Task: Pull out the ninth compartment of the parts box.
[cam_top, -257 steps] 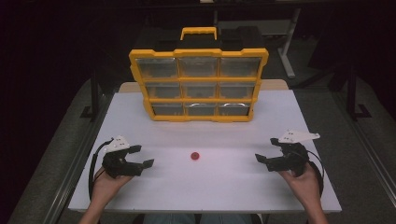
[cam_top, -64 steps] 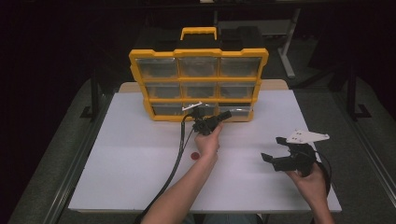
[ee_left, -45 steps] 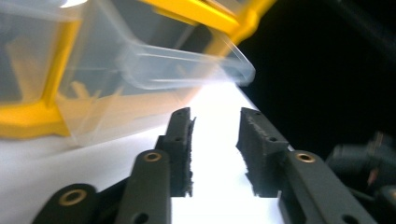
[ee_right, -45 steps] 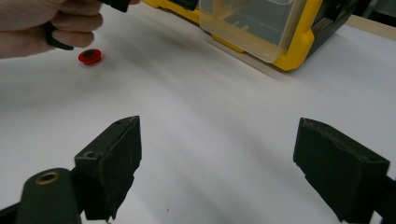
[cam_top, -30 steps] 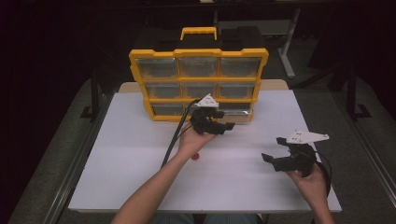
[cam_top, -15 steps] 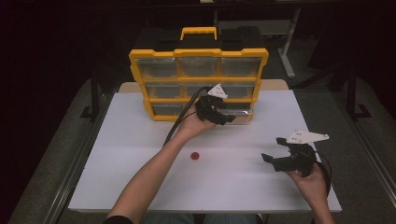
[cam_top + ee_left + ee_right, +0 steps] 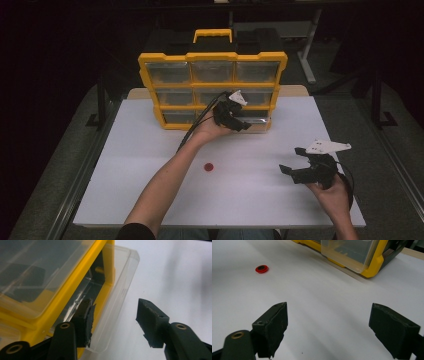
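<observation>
Right gripper: the black two-fingered right gripper [image 7: 295, 162] rests low over the near right part of the desk, held in the person's right hand [image 7: 332, 192]; its fingers stand wide apart and released, with nothing between them, as the right gripper view shows.
Desk: the flat white desk [image 7: 125, 200] carries everything; its near part is bare apart from the forearms that come in from the bottom of the high view.
Red disc: a small round red disc with a dark centre [image 7: 208, 166] lies flat on the desk near the middle, well apart from both grippers and nearer than the organiser; in the right gripper view it sits far off at upper left [image 7: 261, 268].
Left gripper: the black two-fingered left gripper [image 7: 239, 122], a cable trailing from it, is reached out to the bottom row of the organiser; its fingers have just been closing and stand half open, one finger [image 7: 85, 320] inside the drawer and the other outside it, with the drawer's clear front wall between them. Whether the pads already press on that wall I cannot tell.
Drawer: the clear plastic drawer [image 7: 120, 292] at the right end of the bottom row is pulled partly out over the desk.
Organiser: the yellow plastic organiser box with nine clear drawers and a yellow carrying handle [image 7: 212, 57] stands upright at the far edge of the desk.
</observation>
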Demonstrator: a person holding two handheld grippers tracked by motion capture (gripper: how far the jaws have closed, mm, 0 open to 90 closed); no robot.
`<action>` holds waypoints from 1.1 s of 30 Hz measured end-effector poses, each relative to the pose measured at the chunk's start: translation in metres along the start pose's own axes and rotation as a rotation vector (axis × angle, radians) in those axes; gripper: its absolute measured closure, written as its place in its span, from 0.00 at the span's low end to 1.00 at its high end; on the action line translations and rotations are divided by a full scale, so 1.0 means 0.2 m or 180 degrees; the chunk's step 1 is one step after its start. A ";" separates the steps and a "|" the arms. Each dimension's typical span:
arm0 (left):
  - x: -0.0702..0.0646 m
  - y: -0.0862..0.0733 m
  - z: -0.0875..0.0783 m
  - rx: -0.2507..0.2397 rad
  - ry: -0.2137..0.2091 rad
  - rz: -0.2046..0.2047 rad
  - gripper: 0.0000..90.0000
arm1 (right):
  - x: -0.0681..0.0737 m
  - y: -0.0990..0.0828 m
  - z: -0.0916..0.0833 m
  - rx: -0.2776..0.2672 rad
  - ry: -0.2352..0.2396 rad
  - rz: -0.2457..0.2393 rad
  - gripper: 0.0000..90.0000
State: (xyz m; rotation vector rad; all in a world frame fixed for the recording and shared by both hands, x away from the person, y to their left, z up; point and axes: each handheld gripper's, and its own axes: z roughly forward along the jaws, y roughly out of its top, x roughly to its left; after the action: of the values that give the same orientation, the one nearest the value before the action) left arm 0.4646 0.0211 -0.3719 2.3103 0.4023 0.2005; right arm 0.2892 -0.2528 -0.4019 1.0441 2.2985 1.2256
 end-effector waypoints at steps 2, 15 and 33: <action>0.01 0.00 0.01 -0.0016 -0.0022 0.0006 0.58 | 0.00 0.00 0.00 -0.0003 0.0000 -0.0004 0.16; 0.00 0.00 0.01 0.0079 -0.0090 0.0143 0.72 | 0.00 0.00 0.00 -0.0012 0.0001 -0.0002 0.16; -0.04 -0.02 -0.04 0.0155 -0.0449 0.0255 0.77 | 0.01 -0.01 -0.01 -0.0012 -0.0005 -0.0016 0.16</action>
State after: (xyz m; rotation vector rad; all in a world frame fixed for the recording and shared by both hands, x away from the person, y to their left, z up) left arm 0.4551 0.0262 -0.3702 2.3733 0.2462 0.0670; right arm 0.2862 -0.2539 -0.4021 1.0369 2.2956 1.2262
